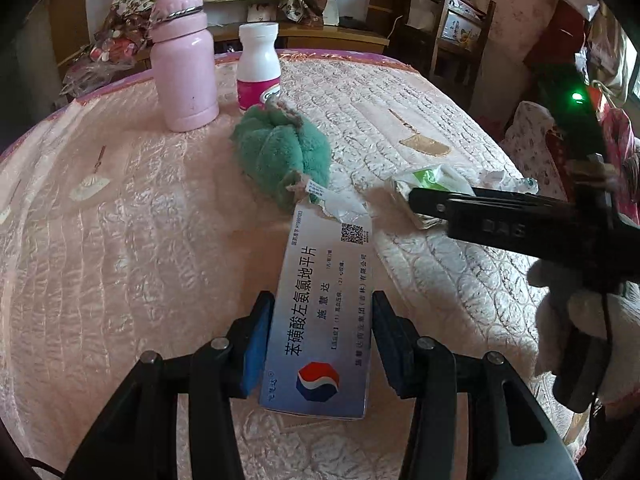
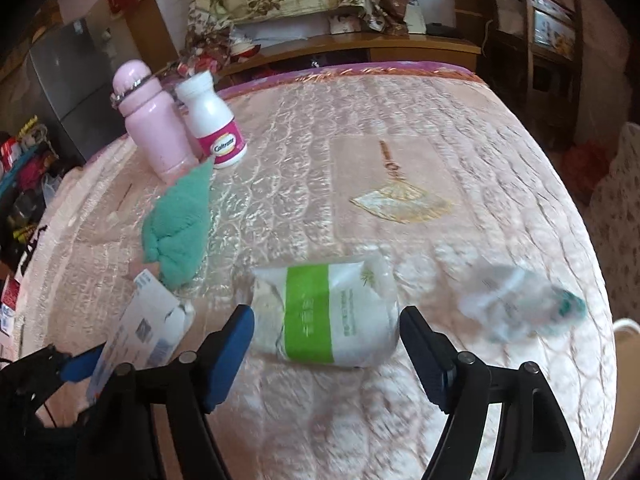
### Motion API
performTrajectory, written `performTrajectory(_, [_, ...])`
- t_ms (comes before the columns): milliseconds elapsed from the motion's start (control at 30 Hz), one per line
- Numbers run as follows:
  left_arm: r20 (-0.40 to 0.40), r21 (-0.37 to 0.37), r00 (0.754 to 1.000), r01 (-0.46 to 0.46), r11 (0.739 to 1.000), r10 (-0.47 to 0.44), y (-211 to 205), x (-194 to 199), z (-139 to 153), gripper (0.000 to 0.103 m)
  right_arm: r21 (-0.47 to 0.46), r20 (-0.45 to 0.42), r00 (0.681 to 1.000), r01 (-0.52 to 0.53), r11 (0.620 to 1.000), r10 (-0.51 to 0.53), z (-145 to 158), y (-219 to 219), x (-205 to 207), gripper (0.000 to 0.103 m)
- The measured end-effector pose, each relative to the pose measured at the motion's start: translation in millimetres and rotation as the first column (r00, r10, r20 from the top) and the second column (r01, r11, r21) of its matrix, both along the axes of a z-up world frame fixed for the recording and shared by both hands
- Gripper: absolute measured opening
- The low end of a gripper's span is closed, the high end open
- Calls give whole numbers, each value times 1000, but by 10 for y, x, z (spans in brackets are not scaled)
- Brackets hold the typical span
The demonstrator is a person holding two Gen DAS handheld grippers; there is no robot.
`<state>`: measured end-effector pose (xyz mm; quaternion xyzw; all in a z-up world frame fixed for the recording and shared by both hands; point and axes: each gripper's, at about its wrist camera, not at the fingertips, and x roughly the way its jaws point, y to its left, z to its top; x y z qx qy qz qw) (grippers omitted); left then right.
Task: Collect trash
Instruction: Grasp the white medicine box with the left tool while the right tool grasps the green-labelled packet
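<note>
Pink quilted bed (image 1: pixel 120 220) cover carries everything. My left hand-held gripper (image 1: pixel 320 340) pinches a flat pill box (image 1: pixel 324 320), white-blue with a red-blue logo, blue pads touching both long sides; the box's torn far end lies beside a green plush (image 1: pixel 280 156). From the right wrist view the same box (image 2: pixel 136 332) shows at lower left, clamped in the left hand-held gripper (image 2: pixel 86 360), with the plush (image 2: pixel 180 224) just beyond it.

My right hand-held gripper (image 2: pixel 324 344) is spread wide, one finger on each side of a white pouch (image 2: pixel 328 312) with a green band. The pouch lies on the bed between the fingers; I cannot tell whether either pad touches it, as the frame is blurred. In the left view the right hand-held gripper (image 1: pixel 424 200) comes in from the right, its tip at the pouch (image 1: pixel 428 180).

Crumpled clear wrapper (image 2: pixel 520 300) with a teal bit lies to the right of the pouch, apart from it, near the bed edge; also seen behind the gripper in the left view (image 1: pixel 504 182).

Pink flask (image 1: pixel 184 60) and white pill bottle (image 1: pixel 258 68) with magenta label stand upright side by side at the far left of the bed, behind the plush. Same pair in the right view: flask (image 2: pixel 152 124), bottle (image 2: pixel 212 120).
</note>
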<state>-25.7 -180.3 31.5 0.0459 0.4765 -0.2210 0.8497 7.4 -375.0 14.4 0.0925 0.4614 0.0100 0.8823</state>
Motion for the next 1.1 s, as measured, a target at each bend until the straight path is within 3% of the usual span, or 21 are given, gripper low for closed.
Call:
performTrajectory(200, [2,-2,1000,-13,1000,13,28,-41,24,50,-23,-10,1000,-4,1000,4,-38,48,109,77])
performTrajectory(267, [9,-3,1000,-13,1000,13,34,-77,57,50,-37,-4,1000,-9,999,8,-28,45,81,55])
performTrajectory(333, [18,-1,1000,-13,1000,13,27,-119,94,50,-15,9,1000,-18,1000,18,25,23,-24,46])
performTrajectory(667, [40,-15,999,15,1000,-14,-95,-428,253,50,33,79,994,-76,997,73,384,-80,-809,44])
performTrajectory(1100, [76,-11,989,130,991,-129,-673,-975,440,50,60,113,994,8,998,-14,578,-499,-1783,44])
